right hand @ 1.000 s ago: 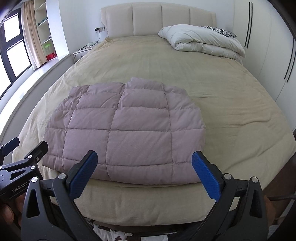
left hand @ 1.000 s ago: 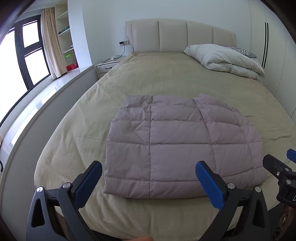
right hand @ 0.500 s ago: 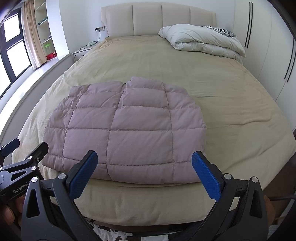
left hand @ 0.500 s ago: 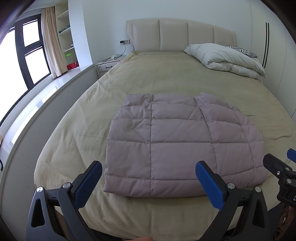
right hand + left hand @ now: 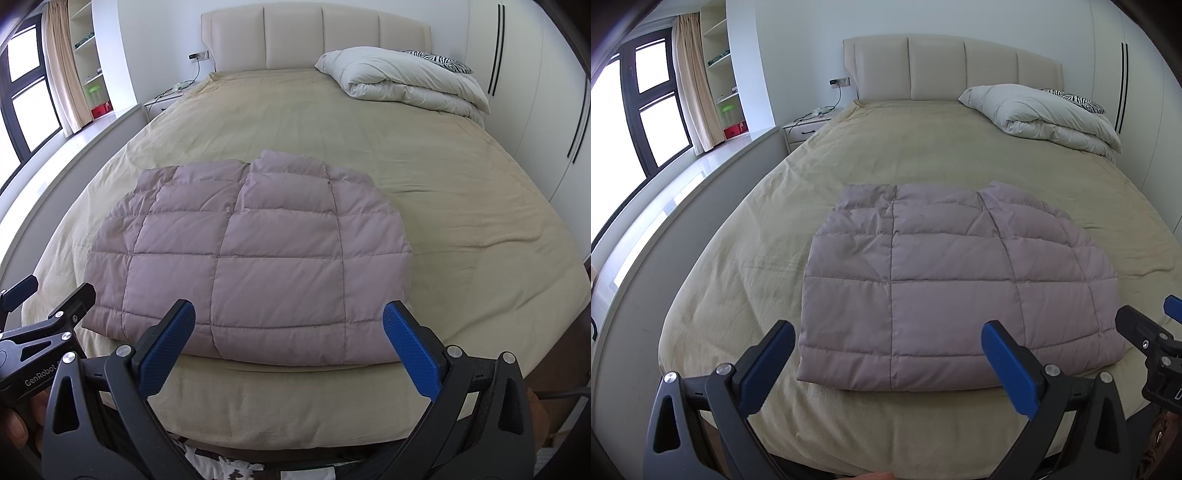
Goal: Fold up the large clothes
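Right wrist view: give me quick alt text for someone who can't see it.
A folded mauve quilted jacket lies flat on a beige bedspread, near the bed's foot. The open right gripper hovers before it, holding nothing; the left gripper shows at left.

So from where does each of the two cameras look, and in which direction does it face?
Left wrist view: sits on the left gripper at the foot of the bed, facing the headboard over the folded quilted jacket; its own open blue-padded fingers show, and the right gripper at the right edge.
Right wrist view: sits on the right gripper, facing the same way; its open fingers show, plus the left gripper and a hand at left.
Both share the jacket, bed, headboard and white duvet.
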The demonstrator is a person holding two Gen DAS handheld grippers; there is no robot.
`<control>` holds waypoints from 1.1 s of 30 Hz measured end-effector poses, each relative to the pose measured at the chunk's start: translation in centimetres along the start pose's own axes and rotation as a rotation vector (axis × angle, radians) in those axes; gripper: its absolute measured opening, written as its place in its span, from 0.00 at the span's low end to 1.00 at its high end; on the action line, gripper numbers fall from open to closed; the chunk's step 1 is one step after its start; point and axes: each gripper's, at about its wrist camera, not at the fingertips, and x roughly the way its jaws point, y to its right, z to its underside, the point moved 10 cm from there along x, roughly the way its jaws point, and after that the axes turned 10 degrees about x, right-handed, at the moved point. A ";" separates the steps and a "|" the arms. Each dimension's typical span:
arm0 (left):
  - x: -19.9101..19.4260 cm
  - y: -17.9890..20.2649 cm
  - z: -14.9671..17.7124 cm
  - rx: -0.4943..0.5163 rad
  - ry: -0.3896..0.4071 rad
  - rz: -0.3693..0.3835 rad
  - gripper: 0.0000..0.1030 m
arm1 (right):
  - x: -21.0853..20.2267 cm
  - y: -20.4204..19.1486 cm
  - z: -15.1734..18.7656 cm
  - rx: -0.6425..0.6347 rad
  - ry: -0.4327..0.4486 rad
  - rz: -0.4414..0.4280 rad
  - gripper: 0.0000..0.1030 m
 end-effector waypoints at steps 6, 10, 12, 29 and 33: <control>0.1 -0.1 0.3 0.000 -0.001 0.002 1.00 | 0.0 -0.1 0.0 0.000 -0.001 0.001 1.00; 0.1 -0.1 0.3 -0.001 -0.001 0.001 1.00 | 0.0 0.0 0.2 -0.002 0.000 0.001 1.00; 0.1 -0.1 0.2 0.000 -0.001 0.002 1.00 | 0.0 0.0 0.2 -0.002 -0.001 0.002 1.00; 0.1 -0.2 0.4 0.002 -0.003 0.002 1.00 | -0.1 -0.1 0.4 -0.004 0.000 0.003 1.00; 0.1 -0.2 0.4 0.002 -0.003 0.002 1.00 | -0.1 -0.1 0.5 -0.004 0.000 0.003 1.00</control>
